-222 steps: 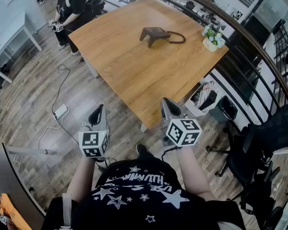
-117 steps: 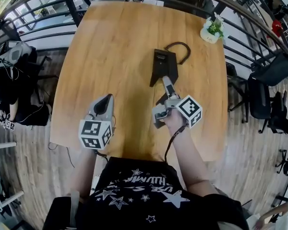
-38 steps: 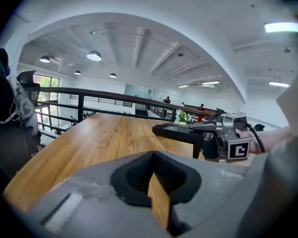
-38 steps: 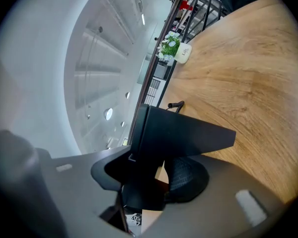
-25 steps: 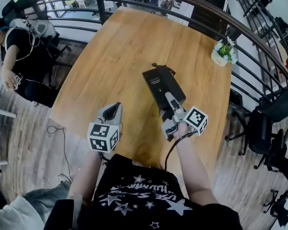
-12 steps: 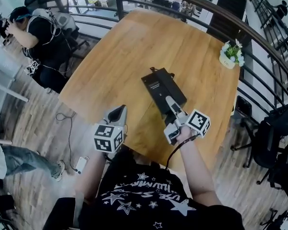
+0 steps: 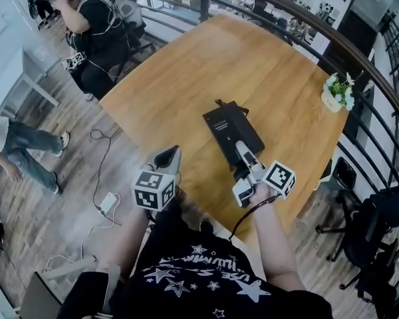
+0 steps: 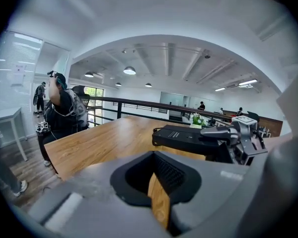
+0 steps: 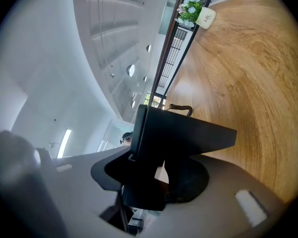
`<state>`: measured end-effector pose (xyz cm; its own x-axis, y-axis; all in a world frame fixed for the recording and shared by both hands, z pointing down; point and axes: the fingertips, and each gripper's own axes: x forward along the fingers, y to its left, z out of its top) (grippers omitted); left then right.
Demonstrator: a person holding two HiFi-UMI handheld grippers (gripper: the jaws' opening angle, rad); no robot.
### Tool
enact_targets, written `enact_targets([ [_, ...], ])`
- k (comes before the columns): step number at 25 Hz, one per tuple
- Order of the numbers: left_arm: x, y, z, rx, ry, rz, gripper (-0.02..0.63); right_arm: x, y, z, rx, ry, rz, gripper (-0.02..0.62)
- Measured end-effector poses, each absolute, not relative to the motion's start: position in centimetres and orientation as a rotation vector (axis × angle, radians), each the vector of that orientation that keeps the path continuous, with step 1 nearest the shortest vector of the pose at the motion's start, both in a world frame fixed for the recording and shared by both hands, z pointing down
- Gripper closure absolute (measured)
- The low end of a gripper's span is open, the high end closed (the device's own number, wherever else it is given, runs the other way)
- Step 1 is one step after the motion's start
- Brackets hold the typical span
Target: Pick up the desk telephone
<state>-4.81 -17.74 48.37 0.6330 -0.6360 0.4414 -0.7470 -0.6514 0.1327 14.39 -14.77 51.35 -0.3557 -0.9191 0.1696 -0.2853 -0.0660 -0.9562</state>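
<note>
The black desk telephone point(image 7: 229, 128) is held up above the wooden table point(image 7: 253, 58), with my right gripper point(image 7: 241, 149) shut on its near end. In the right gripper view the telephone point(image 9: 181, 133) fills the space between the jaws, and its coiled cord point(image 9: 181, 108) shows behind it. My left gripper point(image 7: 170, 155) hangs beside the table's near-left edge, jaws together, holding nothing. From the left gripper view, the telephone point(image 8: 186, 138) and the right gripper point(image 8: 241, 133) appear to the right, above the tabletop point(image 8: 104, 138).
A small potted plant point(image 7: 337, 92) stands at the table's far right edge, by the black railing point(image 7: 359, 58). A person point(image 7: 96, 22) sits beyond the table's far left corner. A cable and power adapter point(image 7: 108, 203) lie on the floor at left. Office chairs point(image 7: 379, 238) are at right.
The head view has swung, so the table sits further right. Both grippers have shifted along the table's near edge, the telephone still gripped in the right one.
</note>
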Motion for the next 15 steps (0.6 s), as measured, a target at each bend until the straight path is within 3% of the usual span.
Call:
enact_targets([
  [15,-11.2,-10.1,46.5,2.435,-1.272,0.492,0.604,9.2,-9.8,49.8,-1.185,1.746,-1.528,0.402],
])
